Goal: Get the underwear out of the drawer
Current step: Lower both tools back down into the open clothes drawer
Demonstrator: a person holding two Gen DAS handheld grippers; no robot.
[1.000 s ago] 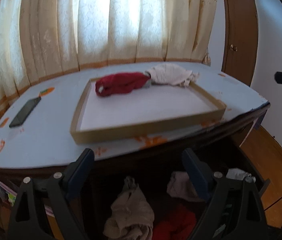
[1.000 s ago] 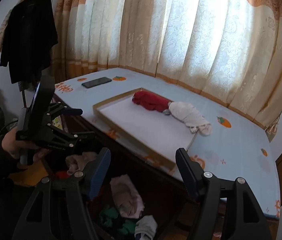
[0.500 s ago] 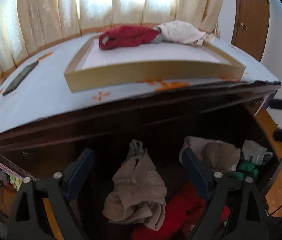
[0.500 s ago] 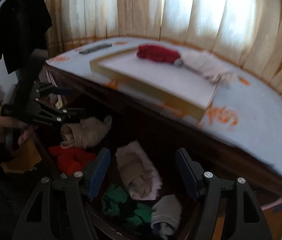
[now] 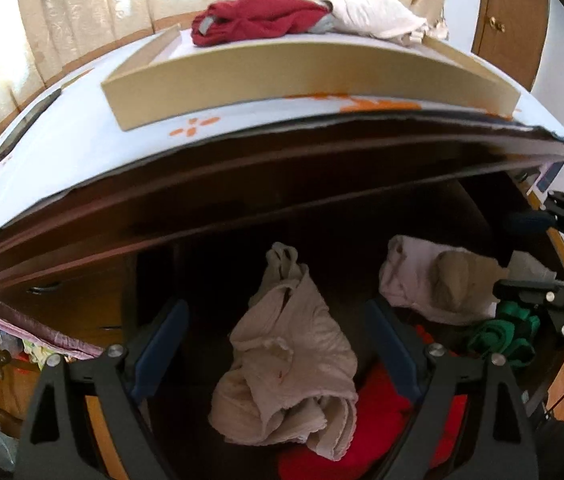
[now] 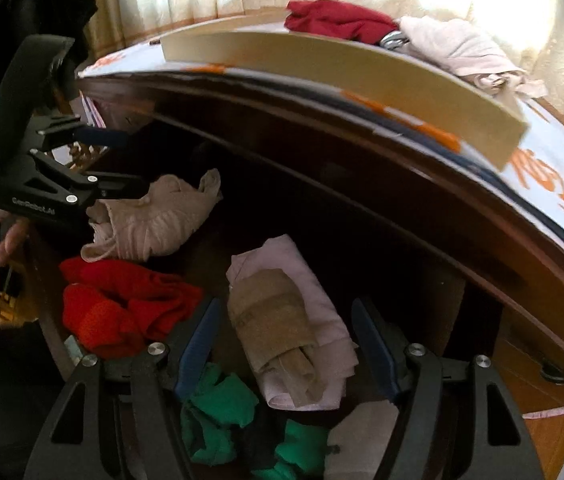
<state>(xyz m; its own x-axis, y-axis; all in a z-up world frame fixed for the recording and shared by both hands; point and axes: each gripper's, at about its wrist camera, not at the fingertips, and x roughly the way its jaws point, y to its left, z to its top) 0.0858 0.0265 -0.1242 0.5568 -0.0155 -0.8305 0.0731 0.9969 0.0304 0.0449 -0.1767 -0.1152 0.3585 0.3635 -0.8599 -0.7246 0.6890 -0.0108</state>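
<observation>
An open dark wooden drawer (image 6: 322, 216) under the table holds several crumpled pieces of underwear. In the left wrist view my left gripper (image 5: 278, 340) is open above a beige piece (image 5: 286, 360), which shows between its fingers with the pads clear of it. A red piece (image 5: 382, 432) lies beside it. In the right wrist view my right gripper (image 6: 286, 344) is open over a pale pink and tan roll (image 6: 282, 320), not pressing it. Red underwear (image 6: 122, 304) and green underwear (image 6: 218, 412) lie to the left and below. The left gripper (image 6: 118, 160) hangs over the beige piece (image 6: 154, 216).
A shallow cardboard tray (image 5: 306, 76) on the table top holds a dark red garment (image 5: 258, 20) and a white one (image 5: 374, 16). A phone (image 5: 22, 128) lies at the table's left. The table edge (image 6: 402, 184) overhangs the drawer. A hand (image 6: 6, 236) holds the left gripper.
Both grippers have sunk and tipped downward, from facing the table top and tray to looking into the open drawer. Their jaws have kept the same width.
</observation>
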